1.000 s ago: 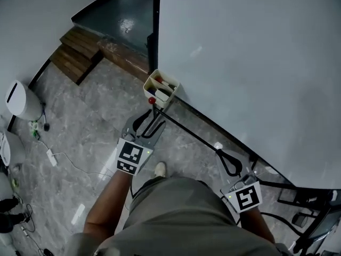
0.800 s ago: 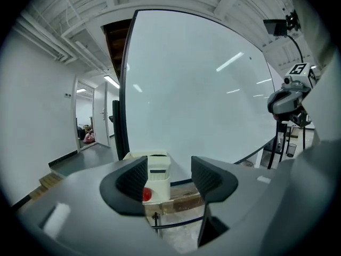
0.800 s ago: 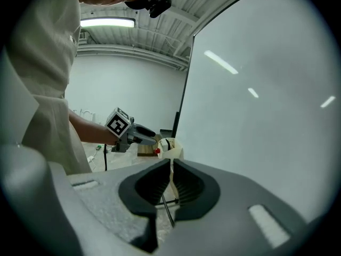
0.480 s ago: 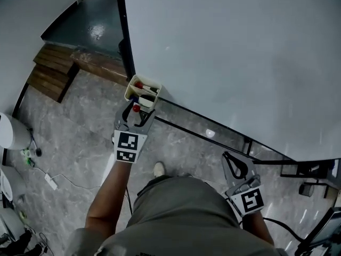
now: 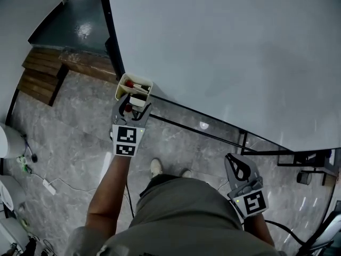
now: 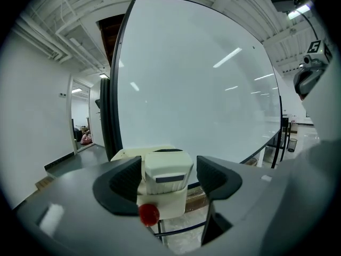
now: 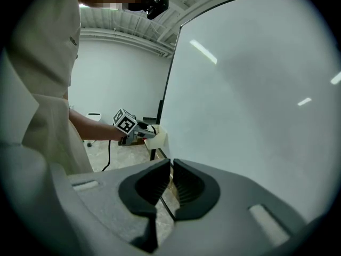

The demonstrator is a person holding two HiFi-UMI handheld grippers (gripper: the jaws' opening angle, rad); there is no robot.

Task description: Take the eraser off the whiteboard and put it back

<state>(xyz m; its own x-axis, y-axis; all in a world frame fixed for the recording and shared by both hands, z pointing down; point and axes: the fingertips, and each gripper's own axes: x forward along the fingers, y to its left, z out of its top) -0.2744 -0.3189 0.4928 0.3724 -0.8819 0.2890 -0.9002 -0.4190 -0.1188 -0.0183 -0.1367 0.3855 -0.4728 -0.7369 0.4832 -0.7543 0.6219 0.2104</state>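
Hovering at the lower left corner of the whiteboard (image 5: pixel 229 47), the left tool (image 5: pixel 131 106) points into the cream holder (image 5: pixel 121 82) fixed there. Its jaws stand wide and have just been opening. The eraser (image 6: pixel 168 169) (a pale block with a dark stripe across its face) stands upright between them. In the left gripper view a clear gap shows between the eraser and the right-hand jaw. The other jaw sits just beside the block, and I cannot tell whether it touches. A red round piece (image 6: pixel 148 213) shows just below the eraser, in front of the holder's wall.

The right tool (image 7: pixel 171 183) is held low near the board's bottom edge, well apart from the holder. Its jaws are pressed together with nothing between them. From its own view the left tool and the holder show small in the distance, beside the board's dark frame. Below lies a grey marbled floor (image 5: pixel 69 143), with wooden steps (image 5: pixel 42 76) off to the left.
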